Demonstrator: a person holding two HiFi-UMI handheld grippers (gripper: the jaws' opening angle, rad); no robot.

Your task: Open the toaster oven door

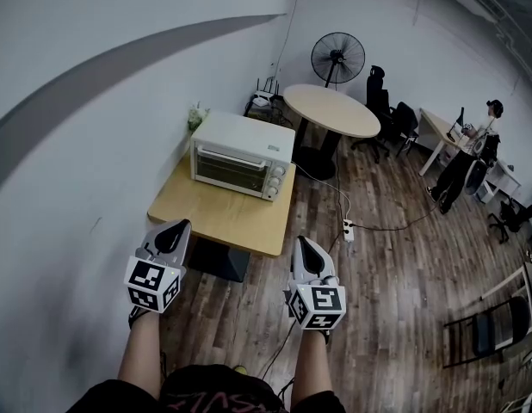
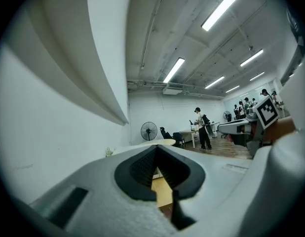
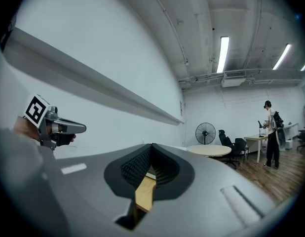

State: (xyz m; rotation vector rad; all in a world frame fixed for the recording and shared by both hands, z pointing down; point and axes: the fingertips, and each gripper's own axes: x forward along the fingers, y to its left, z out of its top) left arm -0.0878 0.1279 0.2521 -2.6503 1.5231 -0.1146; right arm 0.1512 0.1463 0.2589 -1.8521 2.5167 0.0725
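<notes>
Looking steeply down from the head view, a white toaster oven (image 1: 242,155) sits at the far end of a small wooden table (image 1: 216,220), just above the middle of the frame, against a white wall. Its glass door faces the viewer and is closed, with knobs down the right side of the front.

Two handheld grippers hang in the lower part of the frame, both short of the table's near edge and well apart from the oven. The left gripper (image 1: 174,231) is at lower left and the right gripper (image 1: 306,246) just right of centre, each carrying a cube with square black-and-white markers. In each gripper's own view the jaws are pressed together with nothing between them; only a strip of the table's wood shows through the gap behind the tips.

A white power strip (image 1: 348,229) lies on the dark plank floor to the right of the table. In the upper middle stand a round table (image 1: 330,110) and a pedestal fan (image 1: 337,58). A person (image 1: 460,166) stands at the right edge near desks.
</notes>
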